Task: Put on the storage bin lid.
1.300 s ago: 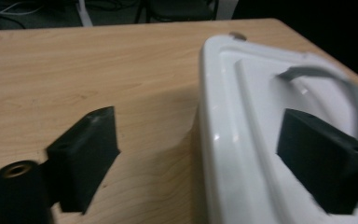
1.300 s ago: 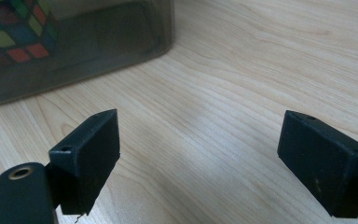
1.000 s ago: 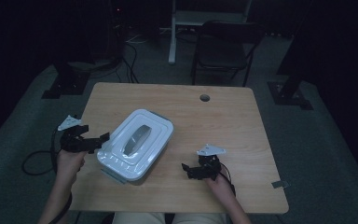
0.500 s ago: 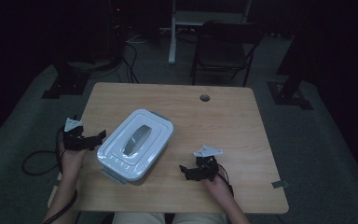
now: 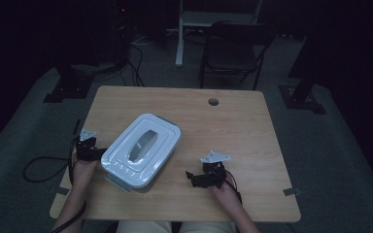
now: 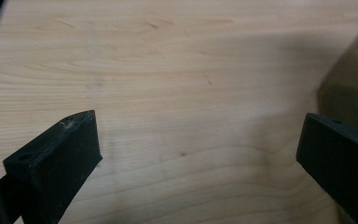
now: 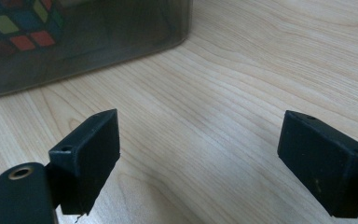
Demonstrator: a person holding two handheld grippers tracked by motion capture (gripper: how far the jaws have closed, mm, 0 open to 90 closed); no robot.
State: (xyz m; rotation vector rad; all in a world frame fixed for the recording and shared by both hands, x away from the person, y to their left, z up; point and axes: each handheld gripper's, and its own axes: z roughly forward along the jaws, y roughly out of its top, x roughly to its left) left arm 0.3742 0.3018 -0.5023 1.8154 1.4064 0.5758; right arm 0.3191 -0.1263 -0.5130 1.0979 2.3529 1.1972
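Observation:
A lidded plastic box (image 5: 141,149) with a white lid and a grey handle lies at an angle on the wooden table (image 5: 233,121), left of centre. Its smoky wall (image 7: 74,42) fills the top left of the right gripper view, and a colourful puzzle cube (image 7: 21,23) shows through it. My left gripper (image 5: 98,153) sits at the box's left side, jaws wide apart over bare wood (image 6: 196,140), with the box's wall (image 6: 349,88) just beyond the right jaw. My right gripper (image 5: 190,177) rests open on the table to the right of the box, a short way from it, pointing at it.
A round cable hole (image 5: 213,102) sits near the table's far edge. A dark chair (image 5: 235,48) and a white desk leg (image 5: 179,34) stand beyond the table. A black cable (image 5: 41,167) loops over the floor at the left.
My left gripper has drawn in closer to the box's left side. The right gripper has shifted slightly left toward the box. The box has not moved.

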